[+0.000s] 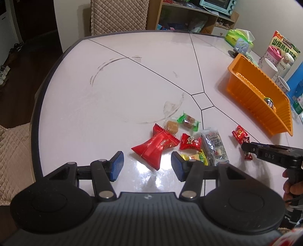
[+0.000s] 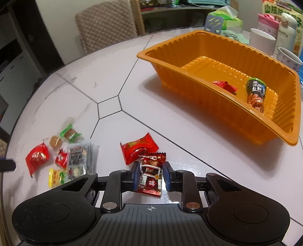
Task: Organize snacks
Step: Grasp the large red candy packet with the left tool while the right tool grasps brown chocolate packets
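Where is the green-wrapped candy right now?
The green-wrapped candy lies on the white table, at the far edge of the snack pile, beside the unwrapped-looking brown cube candy; the right wrist view shows it far left.

- A round white table with thin dark seam lines and smudged ring marks.
- A chair with a beige quilted cover, beyond the table's far edge.
- A wooden shelf unit behind it, with a pale blue toaster oven on top.
- A green tissue pack, near the table's far rim.
- A white mug and a pink-lidded bottle, close together.
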